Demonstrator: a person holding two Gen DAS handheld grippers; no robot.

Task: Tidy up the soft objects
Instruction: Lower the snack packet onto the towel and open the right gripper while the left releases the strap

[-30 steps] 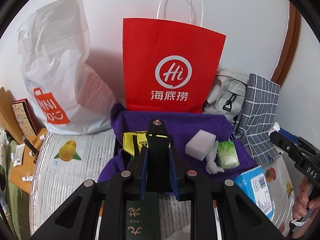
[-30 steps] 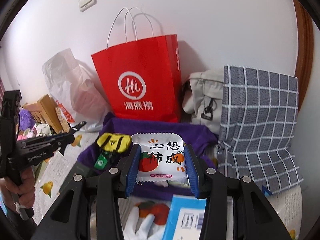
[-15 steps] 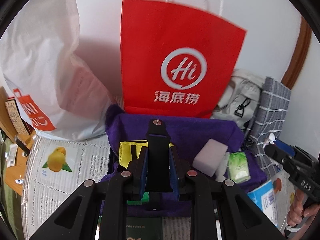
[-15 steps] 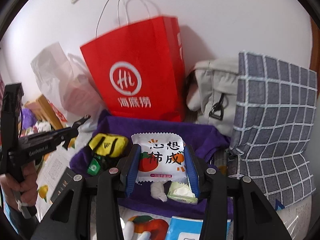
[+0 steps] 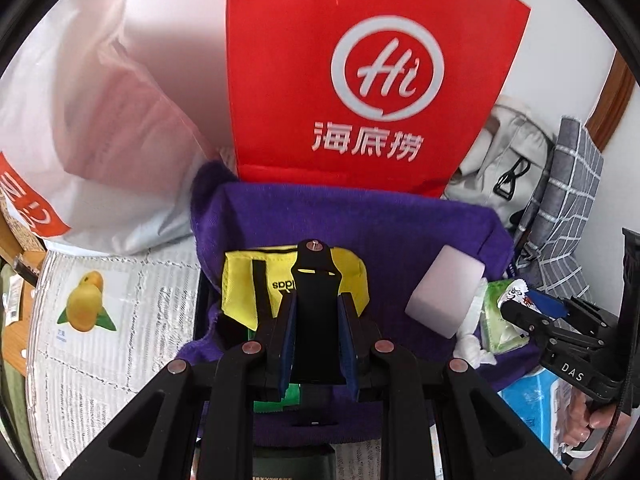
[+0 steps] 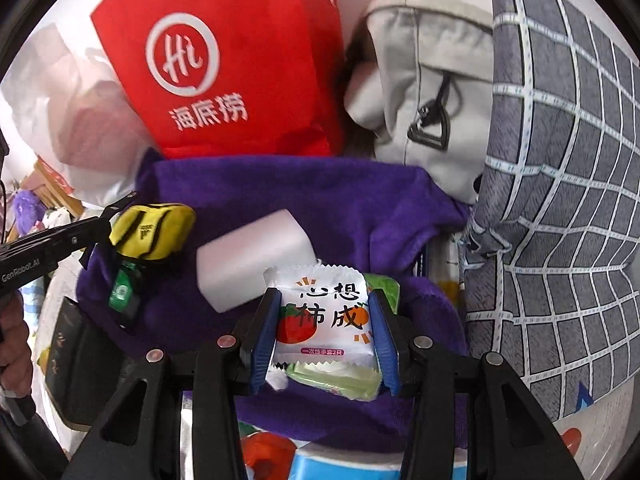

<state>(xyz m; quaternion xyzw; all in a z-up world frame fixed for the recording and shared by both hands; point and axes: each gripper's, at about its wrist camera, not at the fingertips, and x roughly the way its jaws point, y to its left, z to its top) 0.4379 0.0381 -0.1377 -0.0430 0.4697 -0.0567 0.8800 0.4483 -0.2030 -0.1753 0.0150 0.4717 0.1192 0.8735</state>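
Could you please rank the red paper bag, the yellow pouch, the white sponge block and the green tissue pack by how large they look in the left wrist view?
1. red paper bag, much the largest
2. yellow pouch
3. white sponge block
4. green tissue pack, partly hidden, so unsure

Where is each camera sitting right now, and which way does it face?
Left wrist: on the left gripper, looking down along its jaws, shut on a black strap, toward the purple cloth; the right gripper and a hand show at right.
Right wrist: on the right gripper, looking down along its jaws, shut on a white snack packet; the left gripper and a hand show at left.
Shared: red paper bag, yellow pouch, white sponge block.
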